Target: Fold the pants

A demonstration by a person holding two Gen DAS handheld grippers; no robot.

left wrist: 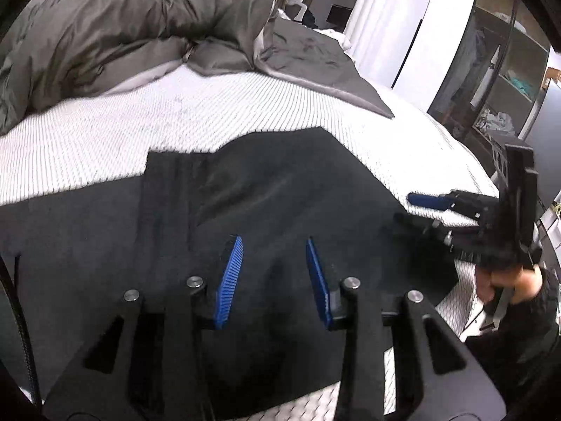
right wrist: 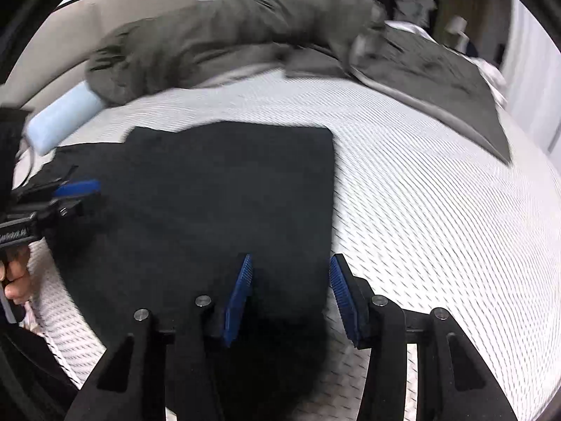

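- In the left wrist view, the left gripper [left wrist: 274, 245] is sitting low in the frame over the black pants [left wrist: 245, 210], its blue pads partly apart with dark cloth bunching up between them; I cannot tell whether the pads are pinching it.
- In the right wrist view, the right gripper [right wrist: 291, 263] is hanging at the pants' [right wrist: 210, 193] right edge, jaws partly apart, the left pad over the cloth and the right pad over the bed [right wrist: 438, 210]. A fold of fabric is rising between them; whether it is being held is unclear.
- The pants are lying spread across the lower middle of both frames, on the white ribbed bed [left wrist: 105, 133].
- A hand [left wrist: 508, 284] is gripping the other tool's handle at the right edge of the left view.
- Farther back, a grey duvet [left wrist: 122, 35] is lying heaped across the upper left.
- A pale blue pillow [right wrist: 59, 119] is showing at the left of the right view.
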